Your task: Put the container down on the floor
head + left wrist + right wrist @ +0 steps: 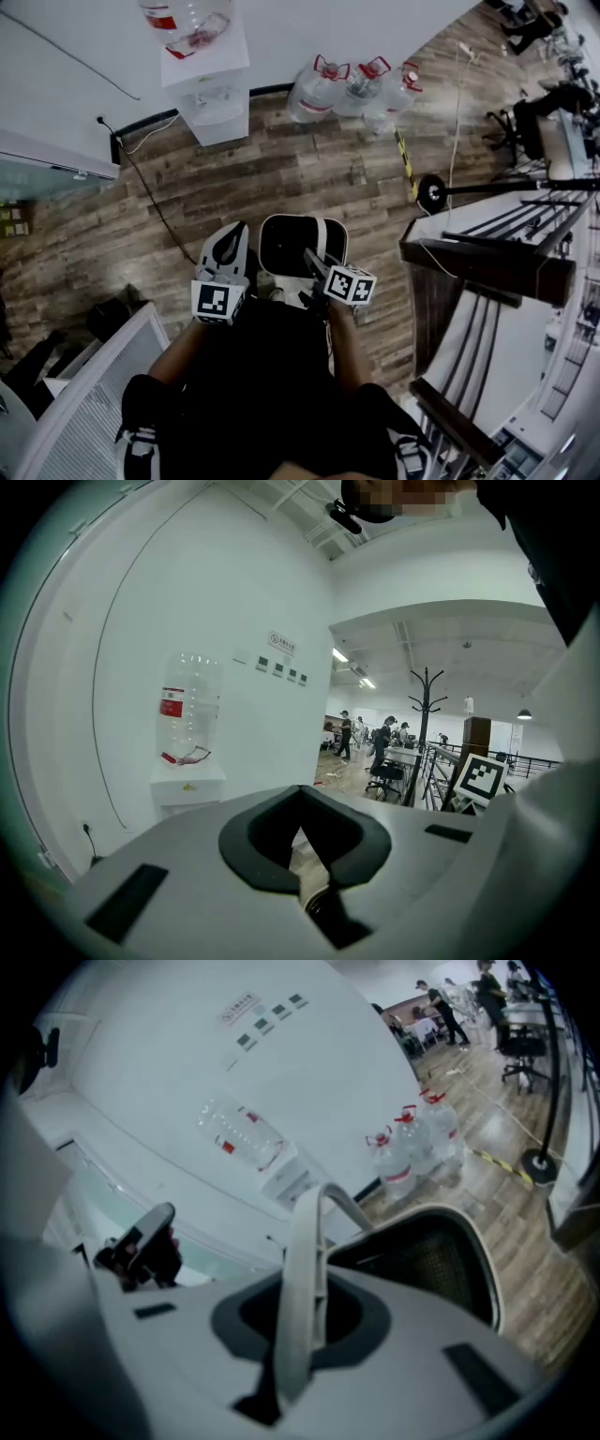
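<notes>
hanging by its white handle (302,1269), a white container (292,219) with a dark inside is held over the wood floor (309,169), just in front of the person's legs. the right gripper (311,258) is clamped on that handle. the left gripper (228,246), just beside the container's left rim, has its jaws closed on nothing. water bottles (361,89) stand by the far wall.

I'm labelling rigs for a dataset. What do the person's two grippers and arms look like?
The left gripper and the right gripper both have smooth white shells with a black-rimmed opening. Each carries a cube with black-and-white square markers. The person wears short black sleeves.
</notes>
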